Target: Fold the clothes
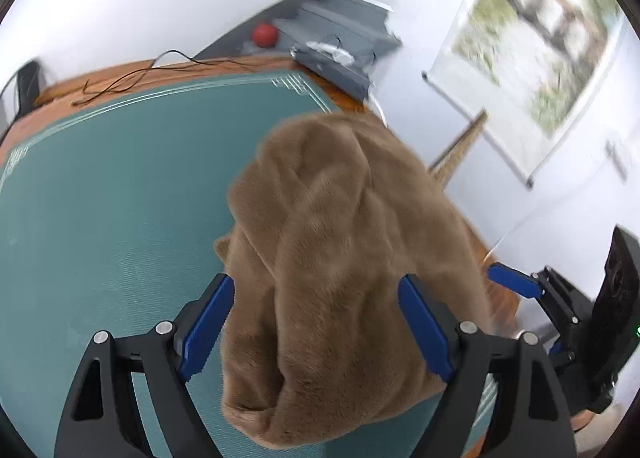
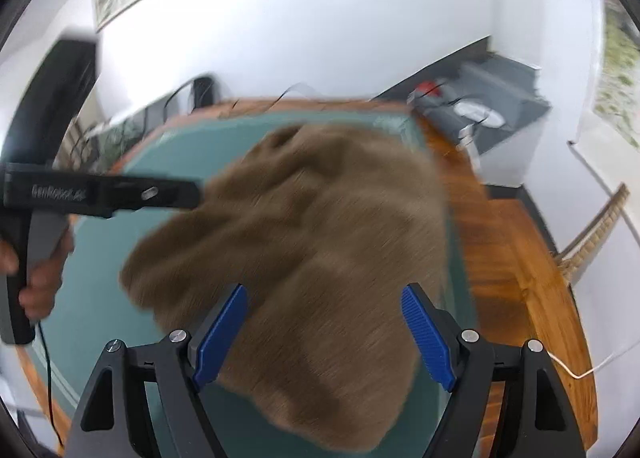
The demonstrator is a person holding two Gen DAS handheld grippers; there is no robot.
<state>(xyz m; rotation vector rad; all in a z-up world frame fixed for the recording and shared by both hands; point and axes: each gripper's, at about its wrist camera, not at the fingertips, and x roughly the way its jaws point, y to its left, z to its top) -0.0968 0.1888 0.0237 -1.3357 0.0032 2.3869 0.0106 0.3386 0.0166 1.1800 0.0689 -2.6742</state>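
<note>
Plush cloth on a ribbed mat over glossy wood

The brown garment [image 1: 340,258] looks like soft, fuzzy fleece — matt; the teal mat [image 1: 112,194] is finely ribbed, the table edge [image 2: 516,258] probably varnished wood — blurred here; gripper pads [image 2: 426,334] are ridged blue plastic.

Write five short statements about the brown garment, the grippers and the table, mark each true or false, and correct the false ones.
1. The brown fleece garment lies bunched on the teal mat. True.
2. The left gripper is clamped shut on the garment. False: its blue fingers stand wide apart, with the fabric lying between them unpinched.
3. The right gripper is open. True.
4. The mat covers a bare metal table. False: the wooden table shows around the mat's edge.
5. The garment is folded into a neat flat rectangle. False: it is a rumpled heap with rolled folds.
</note>
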